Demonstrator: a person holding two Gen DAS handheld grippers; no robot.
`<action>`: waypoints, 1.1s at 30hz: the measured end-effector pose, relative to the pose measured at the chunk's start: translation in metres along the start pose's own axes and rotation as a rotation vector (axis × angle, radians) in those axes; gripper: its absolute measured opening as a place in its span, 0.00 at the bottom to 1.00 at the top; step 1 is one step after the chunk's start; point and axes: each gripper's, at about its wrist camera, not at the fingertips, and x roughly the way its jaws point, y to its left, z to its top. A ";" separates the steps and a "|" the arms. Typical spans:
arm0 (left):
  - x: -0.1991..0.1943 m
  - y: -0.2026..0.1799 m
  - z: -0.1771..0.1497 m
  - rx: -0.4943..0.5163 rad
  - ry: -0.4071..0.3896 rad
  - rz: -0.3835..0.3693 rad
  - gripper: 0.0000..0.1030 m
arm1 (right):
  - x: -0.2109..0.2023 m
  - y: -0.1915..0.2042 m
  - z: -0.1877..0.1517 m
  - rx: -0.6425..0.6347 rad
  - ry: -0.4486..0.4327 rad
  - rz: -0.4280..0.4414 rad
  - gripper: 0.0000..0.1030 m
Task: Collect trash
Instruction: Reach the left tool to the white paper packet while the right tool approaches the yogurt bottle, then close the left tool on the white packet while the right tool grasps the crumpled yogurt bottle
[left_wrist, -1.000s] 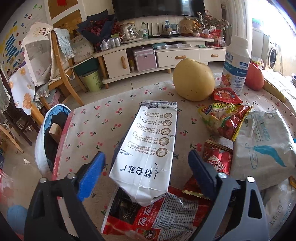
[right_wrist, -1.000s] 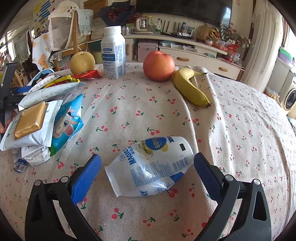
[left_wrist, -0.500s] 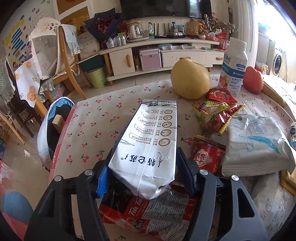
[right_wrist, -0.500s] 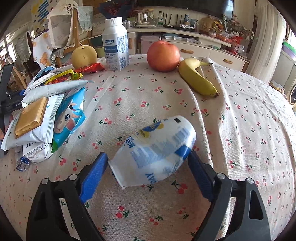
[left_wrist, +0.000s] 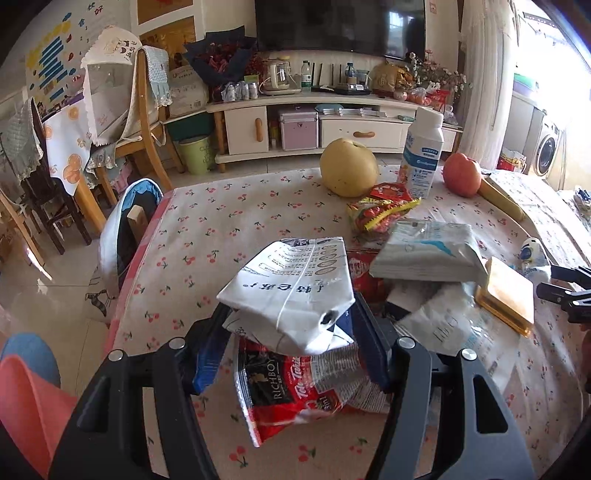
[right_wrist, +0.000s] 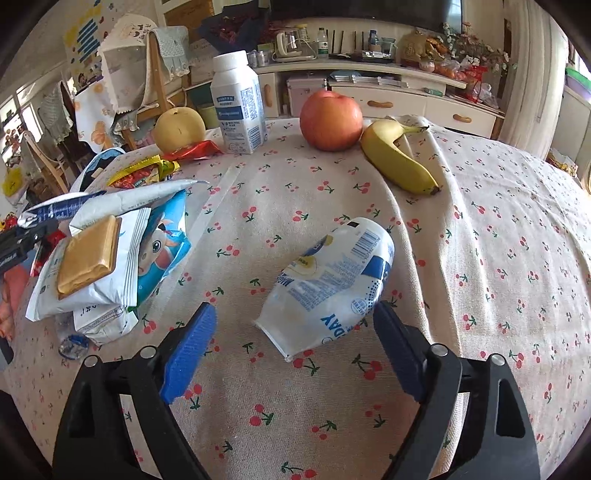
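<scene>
Presently the left gripper (left_wrist: 288, 332) pinches the white bag (left_wrist: 291, 291), lifted off the tabletop (left_wrist: 221, 221); the right gripper (right_wrist: 295, 343), fingers just reopened, straddles the crushed bottle (right_wrist: 332, 280) lying aslant between them.

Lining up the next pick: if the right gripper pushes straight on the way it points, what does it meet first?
The crushed white-and-blue bottle lying on the tablecloth, probably. It sits between the open fingers of the right gripper, its jaws just reopened; the pads look clear of it.
</scene>
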 end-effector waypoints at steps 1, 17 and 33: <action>-0.005 -0.003 -0.004 -0.003 0.000 -0.005 0.61 | 0.000 -0.003 0.001 0.018 -0.002 0.004 0.86; -0.035 -0.036 -0.046 -0.021 0.037 -0.039 0.76 | 0.020 -0.009 0.007 0.068 0.013 -0.064 0.86; -0.017 -0.011 -0.038 -0.174 0.048 -0.068 0.56 | 0.016 -0.013 0.006 0.040 0.006 -0.157 0.27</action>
